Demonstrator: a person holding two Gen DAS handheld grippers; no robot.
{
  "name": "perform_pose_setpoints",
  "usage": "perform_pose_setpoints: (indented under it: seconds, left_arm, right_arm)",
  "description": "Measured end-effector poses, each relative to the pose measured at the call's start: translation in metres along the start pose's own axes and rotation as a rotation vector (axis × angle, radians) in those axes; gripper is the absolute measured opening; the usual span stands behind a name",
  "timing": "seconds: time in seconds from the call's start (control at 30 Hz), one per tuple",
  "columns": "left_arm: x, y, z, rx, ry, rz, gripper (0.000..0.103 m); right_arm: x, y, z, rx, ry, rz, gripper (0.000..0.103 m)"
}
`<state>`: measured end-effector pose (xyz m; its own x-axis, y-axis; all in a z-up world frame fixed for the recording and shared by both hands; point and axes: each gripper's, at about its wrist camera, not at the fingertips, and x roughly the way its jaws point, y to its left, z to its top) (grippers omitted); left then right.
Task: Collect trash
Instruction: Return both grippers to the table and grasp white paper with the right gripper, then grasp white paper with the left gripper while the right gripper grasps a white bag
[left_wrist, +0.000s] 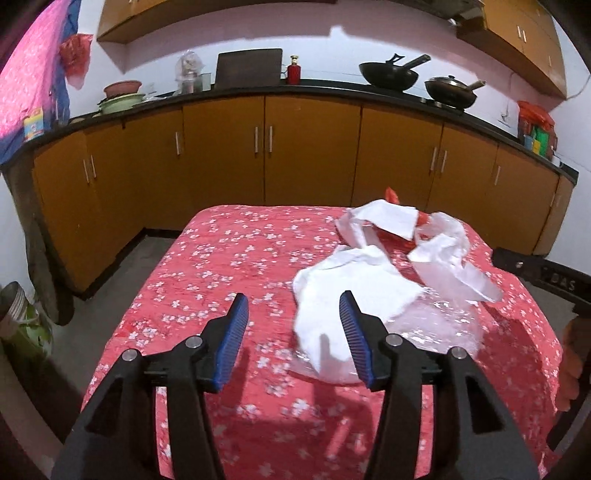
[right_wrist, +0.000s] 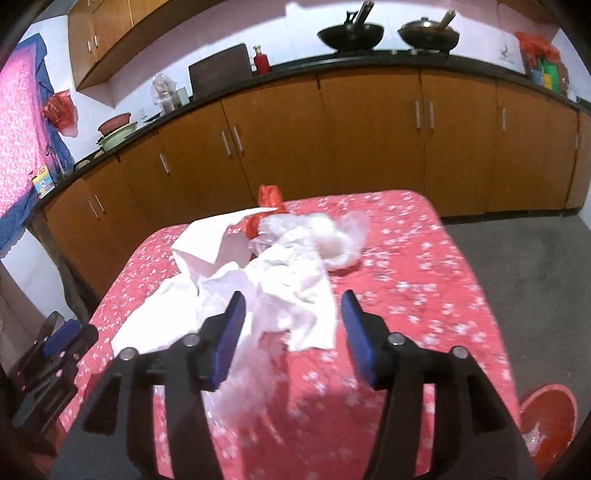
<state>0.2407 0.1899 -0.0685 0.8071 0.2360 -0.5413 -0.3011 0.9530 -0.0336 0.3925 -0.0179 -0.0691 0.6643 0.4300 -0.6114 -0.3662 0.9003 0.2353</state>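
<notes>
A heap of crumpled white paper (left_wrist: 351, 273) lies on the right half of a table under a red flowered cloth (left_wrist: 221, 258), mixed with red wrapper scraps (left_wrist: 392, 195) and a clear plastic bag (left_wrist: 436, 321). My left gripper (left_wrist: 293, 306) hovers open at the heap's near-left edge, with paper below its right finger but nothing pressed. In the right wrist view the white paper (right_wrist: 280, 288), a red wrapper (right_wrist: 269, 201) and clear plastic (right_wrist: 343, 240) lie ahead. My right gripper (right_wrist: 291, 306) is open above the paper, pads apart from it. The left gripper's body (right_wrist: 55, 354) shows at the lower left.
Orange kitchen cabinets (left_wrist: 310, 147) under a black counter with two woks (left_wrist: 388, 74) run behind the table. A red basin (right_wrist: 550, 410) sits on the grey floor (right_wrist: 535, 277) to the table's right. A person's hand (left_wrist: 572, 354) is at the right edge.
</notes>
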Motion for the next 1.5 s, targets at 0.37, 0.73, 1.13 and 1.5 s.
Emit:
perform_pose_setpoints:
  seconds: [0.37, 0.73, 1.13, 1.5]
  left_arm:
    - [0.023, 0.008, 0.007, -0.013, 0.023, -0.034, 0.059]
    - [0.050, -0.004, 0.015, 0.014, 0.086, -0.090, 0.064]
    - [0.074, 0.003, 0.013, 0.013, 0.208, -0.127, 0.004]
    - [0.032, 0.035, 0.007, -0.005, 0.123, -0.042, 0.002]
  right_arm:
    - [0.057, 0.012, -0.007, -0.025, 0.130, -0.015, 0.028]
    - [0.027, -0.004, -0.021, -0.041, 0.063, -0.082, 0.002]
    - [0.009, -0.011, -0.029, -0.061, 0.047, -0.097, 0.002]
    - [-0.016, -0.012, -0.038, -0.096, 0.008, -0.140, 0.002]
